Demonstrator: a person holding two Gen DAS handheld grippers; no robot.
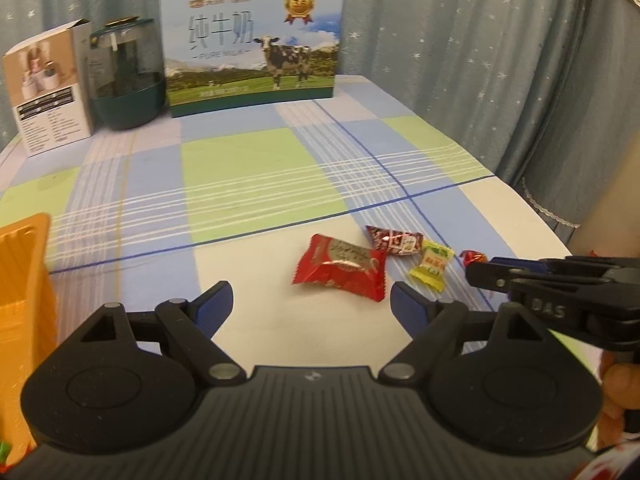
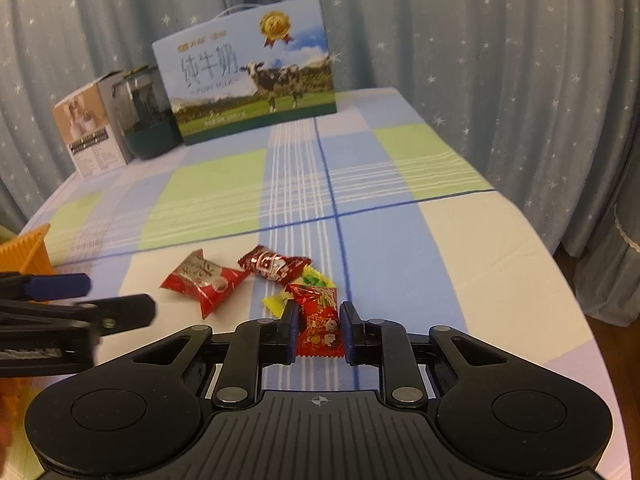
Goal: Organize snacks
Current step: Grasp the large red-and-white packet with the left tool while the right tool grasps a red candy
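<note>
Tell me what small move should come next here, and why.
Probably lift the right hand-held gripper and carry it left toward the orange bin: it is shut on the red candy, while the left hand-held gripper is open and empty.

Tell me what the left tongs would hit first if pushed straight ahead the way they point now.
Probably the large red snack packet: it lies on the tablecloth just ahead of the open left tongs, slightly right of centre. Depth is unclear; held high, they might pass over it toward the milk carton.
</note>
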